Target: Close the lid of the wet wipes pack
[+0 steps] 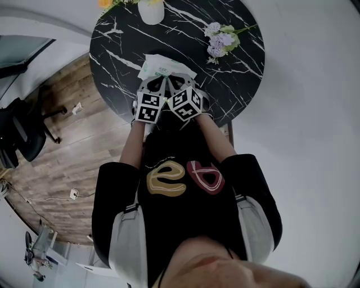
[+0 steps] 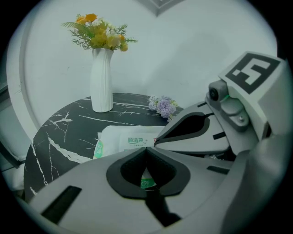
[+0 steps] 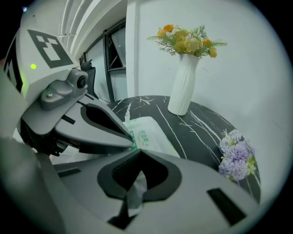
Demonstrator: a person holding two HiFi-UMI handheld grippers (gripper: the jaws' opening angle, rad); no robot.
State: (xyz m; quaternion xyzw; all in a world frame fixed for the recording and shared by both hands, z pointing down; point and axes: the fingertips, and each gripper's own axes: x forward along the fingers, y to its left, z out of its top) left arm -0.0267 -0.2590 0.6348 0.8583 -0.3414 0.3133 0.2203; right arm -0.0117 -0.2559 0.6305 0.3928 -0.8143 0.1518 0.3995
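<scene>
**Soft pack, light lid: press, don't squeeze**

The soft white-and-green plastic wet wipes pack (image 1: 166, 67) lies flat toward 6 o'clock on the round black marble bench (image 1: 129, 34). The left gripper (image 2: 146, 148) has its jaws together and empty at the pack's 6 o'clock edge. The right gripper (image 3: 139, 151) has its jaws closed on what looks like a crumpled white wipe (image 3: 136, 185). The pack is likely light and squashy, so push the lid flat from above.

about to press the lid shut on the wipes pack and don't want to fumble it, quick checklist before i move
1. wet wipes pack lying flat on the table: ok
2. lid position: cannot tell, both grippers cover the pack's near end
3. left gripper jaws together, nothing gripped: ok
4. right gripper jaws together; pale crumpled bit in the gap behind the tips, pinched or loose: cannot tell
5. vase and purple flowers apart from the pack: ok
</scene>
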